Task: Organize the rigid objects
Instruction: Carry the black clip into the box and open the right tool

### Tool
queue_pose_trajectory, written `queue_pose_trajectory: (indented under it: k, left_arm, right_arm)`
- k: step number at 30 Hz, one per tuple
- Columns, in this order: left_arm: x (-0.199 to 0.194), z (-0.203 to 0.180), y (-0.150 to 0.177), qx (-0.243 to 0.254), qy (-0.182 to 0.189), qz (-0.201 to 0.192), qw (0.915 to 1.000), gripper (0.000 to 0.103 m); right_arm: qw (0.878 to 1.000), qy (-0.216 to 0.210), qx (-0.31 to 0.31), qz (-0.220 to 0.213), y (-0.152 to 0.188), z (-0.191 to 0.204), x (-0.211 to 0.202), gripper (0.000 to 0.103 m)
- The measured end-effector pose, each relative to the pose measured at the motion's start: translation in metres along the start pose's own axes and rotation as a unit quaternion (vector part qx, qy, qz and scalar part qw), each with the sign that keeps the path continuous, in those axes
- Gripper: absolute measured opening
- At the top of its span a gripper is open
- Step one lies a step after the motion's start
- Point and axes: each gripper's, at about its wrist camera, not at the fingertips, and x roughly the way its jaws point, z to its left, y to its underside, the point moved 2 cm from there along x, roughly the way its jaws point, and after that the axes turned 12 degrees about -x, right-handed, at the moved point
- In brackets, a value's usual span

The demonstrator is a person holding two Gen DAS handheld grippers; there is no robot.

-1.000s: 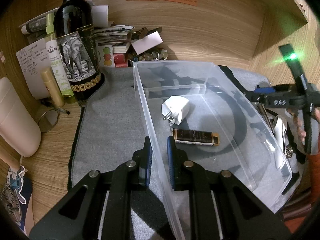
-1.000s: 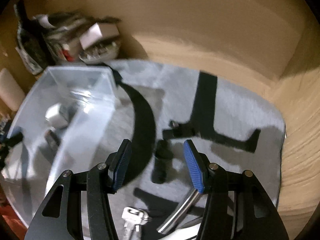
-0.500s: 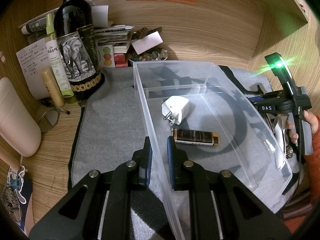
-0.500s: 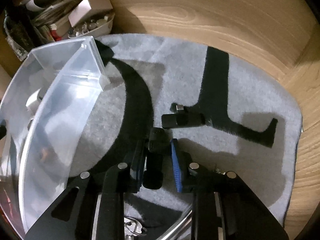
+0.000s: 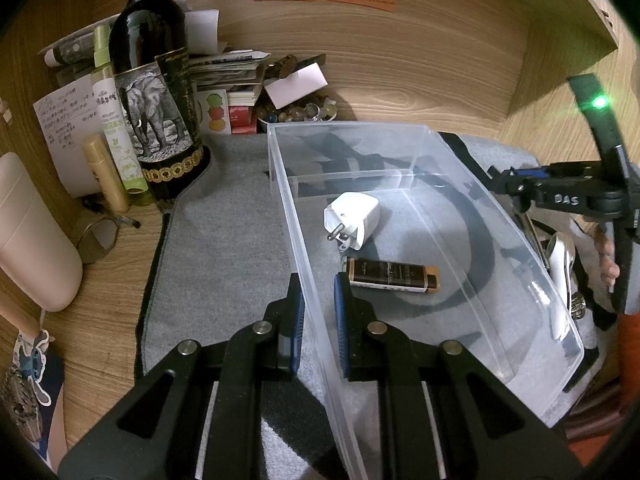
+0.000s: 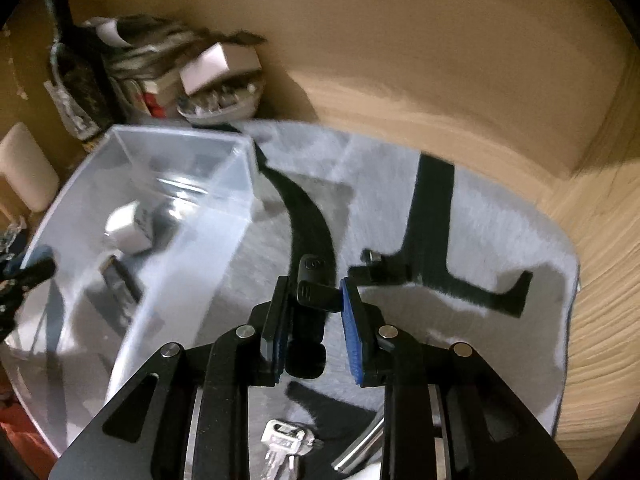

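My left gripper [image 5: 318, 320] is shut on the near side wall of a clear plastic bin [image 5: 460, 184], which stands on a grey mat. Inside the bin lie a white plug adapter [image 5: 352, 220] and a brown-and-black lighter [image 5: 392, 276]. My right gripper [image 6: 314, 316] is shut on a small black fob-like device [image 6: 312, 280] and holds it above the mat, to the right of the bin [image 6: 240, 160]. A short black USB stick [image 6: 380, 270] lies on the mat just beyond the right fingers. The right wrist view is motion-blurred.
Keys [image 6: 284, 444] and a metal handle [image 6: 360, 444] lie on the mat under the right gripper. A wine bottle [image 5: 156, 112], a green spray bottle [image 5: 116, 128], a beige container [image 5: 32, 240], stacked papers and a bowl of beads [image 5: 300, 112] crowd the back left. Wooden walls close off the back and right.
My right gripper shut on the black device and lifted it off the mat, with the bin now nearer in its view. The left gripper and the bin stayed put.
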Motion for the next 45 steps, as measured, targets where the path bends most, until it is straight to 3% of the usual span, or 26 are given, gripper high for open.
queue_pose_trajectory:
  k: [10, 19, 35, 45]
  left_arm:
    - [0.000, 0.001, 0.001, 0.001, -0.002, 0.000, 1.0000, 0.014]
    - [0.000, -0.001, 0.000, 0.001, -0.003, 0.000, 1.0000, 0.014]
    - [0.000, -0.001, 0.000, 0.000, -0.004, -0.001, 1.0000, 0.014]
    - [0.000, -0.002, 0.000, 0.000, -0.004, -0.001, 1.0000, 0.014]
  right_arm:
    - [0.998, -0.008, -0.029, -0.060, -0.025, 0.023, -0.035, 0.022]
    - [0.994, -0.035, -0.063, -0.084, -0.028, 0.062, -0.050, 0.022]
    - [0.988, -0.106, -0.108, -0.034, -0.012, 0.121, -0.018, 0.022]
    - [0.988, -0.112, -0.107, -0.029, -0.011, 0.127, -0.014, 0.025]
